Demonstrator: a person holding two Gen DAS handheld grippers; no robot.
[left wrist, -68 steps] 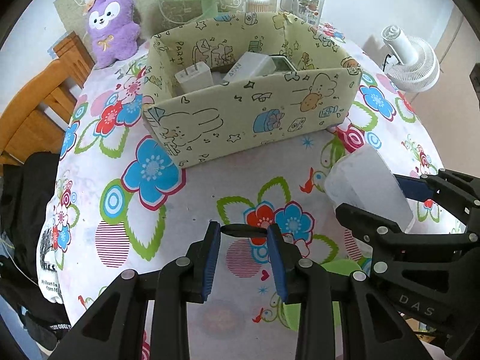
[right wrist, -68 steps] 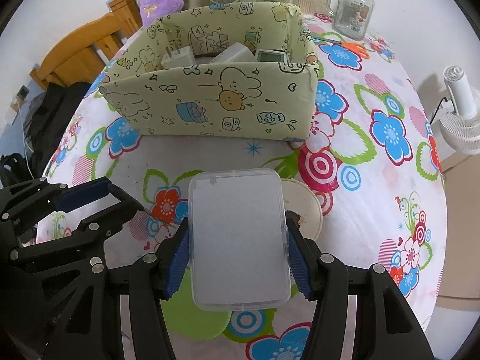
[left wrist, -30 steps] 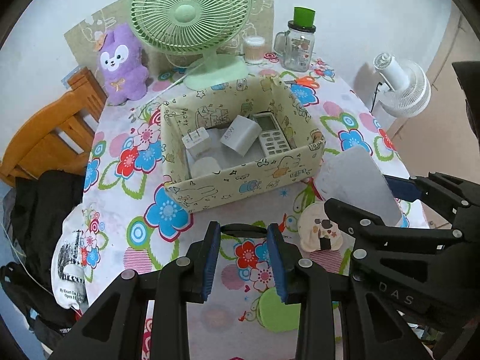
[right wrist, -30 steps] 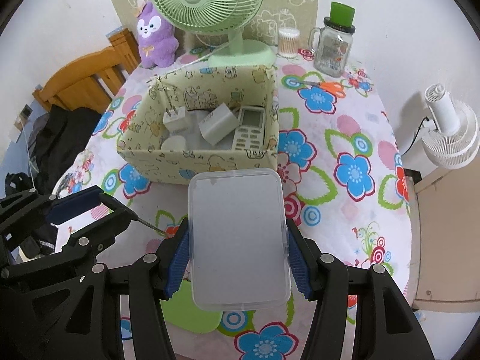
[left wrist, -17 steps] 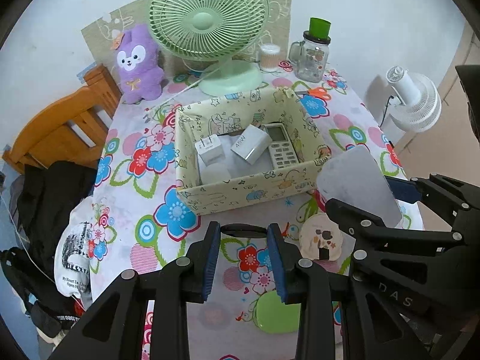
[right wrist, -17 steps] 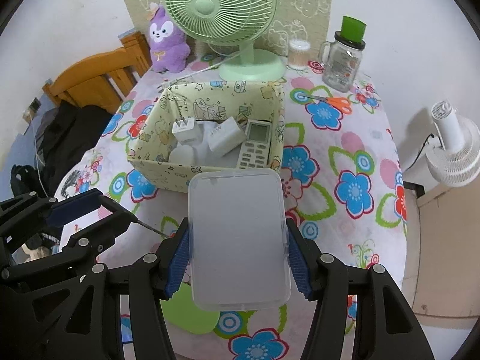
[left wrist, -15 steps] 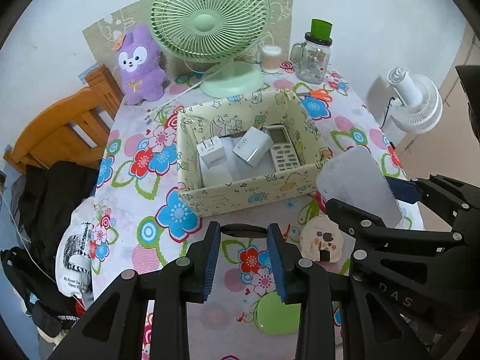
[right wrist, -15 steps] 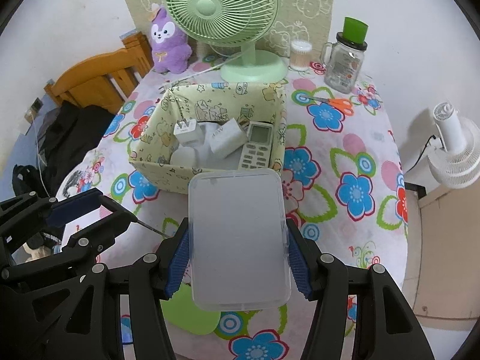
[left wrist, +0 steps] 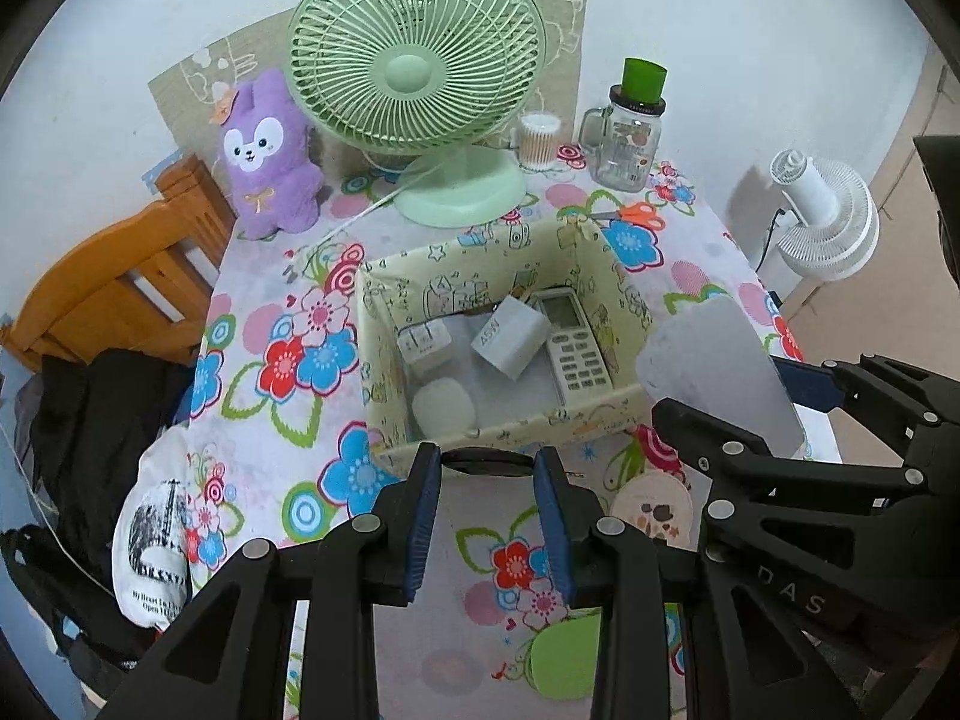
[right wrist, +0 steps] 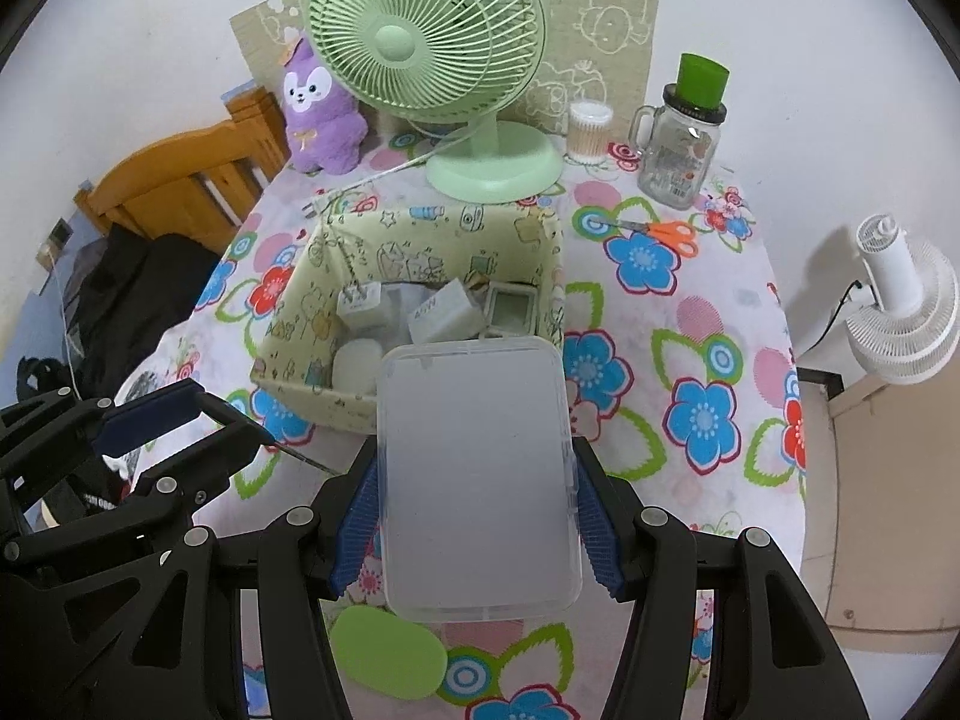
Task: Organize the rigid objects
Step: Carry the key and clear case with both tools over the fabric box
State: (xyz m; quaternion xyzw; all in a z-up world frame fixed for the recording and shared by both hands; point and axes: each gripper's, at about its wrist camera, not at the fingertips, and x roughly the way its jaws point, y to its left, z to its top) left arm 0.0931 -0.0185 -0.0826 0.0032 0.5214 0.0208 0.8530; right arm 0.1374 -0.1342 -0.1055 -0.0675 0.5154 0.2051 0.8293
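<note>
Right tongs [right wrist: 477, 495] are clamped on a translucent plastic case [right wrist: 477, 480], one blue pad against each long side, the case held flat above the counter [right wrist: 690, 324]. Its far edge overlaps the near wall of the patterned fabric box [right wrist: 300, 324].

Left tongs [left wrist: 487, 510] grip a thin black item [left wrist: 489, 461] between their blue pads, just in front of the box's near wall; what the item is cannot be told.

Inside the box: a remote control [left wrist: 573, 345], a white charger block [left wrist: 510, 336], a white plug adapter [left wrist: 425, 343] and a round white piece [left wrist: 444, 405].

Behind the box stands a green fan [left wrist: 417, 54].
</note>
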